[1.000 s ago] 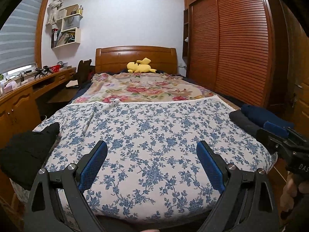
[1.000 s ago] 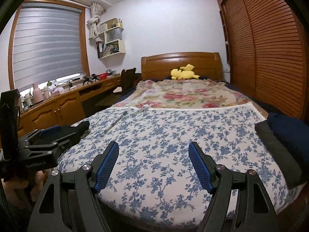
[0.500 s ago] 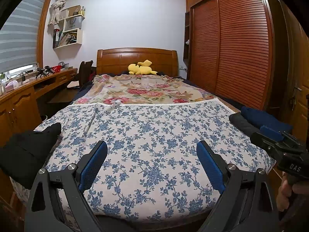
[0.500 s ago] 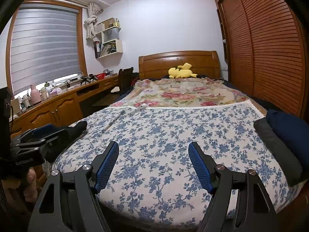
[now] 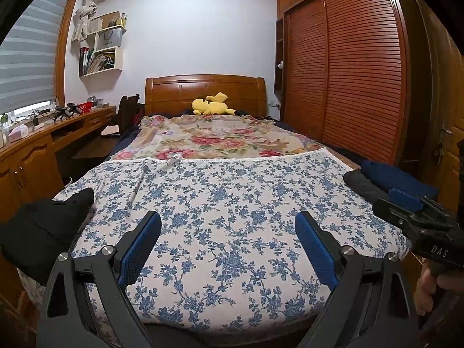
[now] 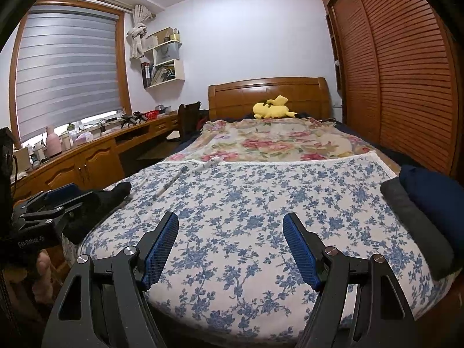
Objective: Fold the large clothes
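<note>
Black garment (image 5: 43, 229) cut off at left

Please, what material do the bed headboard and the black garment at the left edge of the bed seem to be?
Headboard: probably varnished wood; it is orange-brown with a soft shine and panel lines.
Black garment: a matte, soft fabric, perhaps fleece or knit; it slumps limply over the bed edge and reflects no light. Its exact fibre cannot be told.

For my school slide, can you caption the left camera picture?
Open blue-padded fingers hover over a blue-flowered white bedspread, crumpled black garment at left.
</note>
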`<action>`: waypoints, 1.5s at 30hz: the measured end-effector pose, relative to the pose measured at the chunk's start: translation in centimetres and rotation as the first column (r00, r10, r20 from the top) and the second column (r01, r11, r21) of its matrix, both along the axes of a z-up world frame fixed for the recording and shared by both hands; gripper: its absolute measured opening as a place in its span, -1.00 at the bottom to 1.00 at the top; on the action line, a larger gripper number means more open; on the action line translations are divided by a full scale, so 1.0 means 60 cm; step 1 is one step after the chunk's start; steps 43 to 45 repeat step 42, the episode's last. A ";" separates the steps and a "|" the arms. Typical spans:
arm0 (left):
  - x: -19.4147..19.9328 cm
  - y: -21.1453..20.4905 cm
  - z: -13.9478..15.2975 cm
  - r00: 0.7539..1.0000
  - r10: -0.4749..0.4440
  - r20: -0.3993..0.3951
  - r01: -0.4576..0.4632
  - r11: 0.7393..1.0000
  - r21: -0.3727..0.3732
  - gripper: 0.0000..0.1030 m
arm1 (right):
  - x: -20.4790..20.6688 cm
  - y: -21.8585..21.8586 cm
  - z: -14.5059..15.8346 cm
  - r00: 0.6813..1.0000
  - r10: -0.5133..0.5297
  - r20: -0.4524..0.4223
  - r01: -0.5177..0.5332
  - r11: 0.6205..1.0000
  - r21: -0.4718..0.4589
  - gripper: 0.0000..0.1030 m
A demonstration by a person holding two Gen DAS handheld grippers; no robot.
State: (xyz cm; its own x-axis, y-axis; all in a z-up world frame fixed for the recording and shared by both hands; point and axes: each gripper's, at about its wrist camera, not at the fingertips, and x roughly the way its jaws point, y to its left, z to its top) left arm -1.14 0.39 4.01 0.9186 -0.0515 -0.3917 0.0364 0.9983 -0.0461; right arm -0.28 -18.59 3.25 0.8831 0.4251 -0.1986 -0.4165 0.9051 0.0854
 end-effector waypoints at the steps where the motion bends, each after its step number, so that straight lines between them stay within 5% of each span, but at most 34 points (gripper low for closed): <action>1: 0.000 0.001 0.001 1.000 0.001 0.001 -0.001 1.000 0.001 0.82 | 0.000 0.000 0.001 1.000 0.000 0.001 0.000 1.000 -0.001 0.48; 45: -0.005 0.004 0.004 1.000 -0.004 0.007 0.003 1.000 0.005 0.82 | 0.002 -0.010 0.003 1.000 0.004 0.005 -0.004 1.000 0.001 0.48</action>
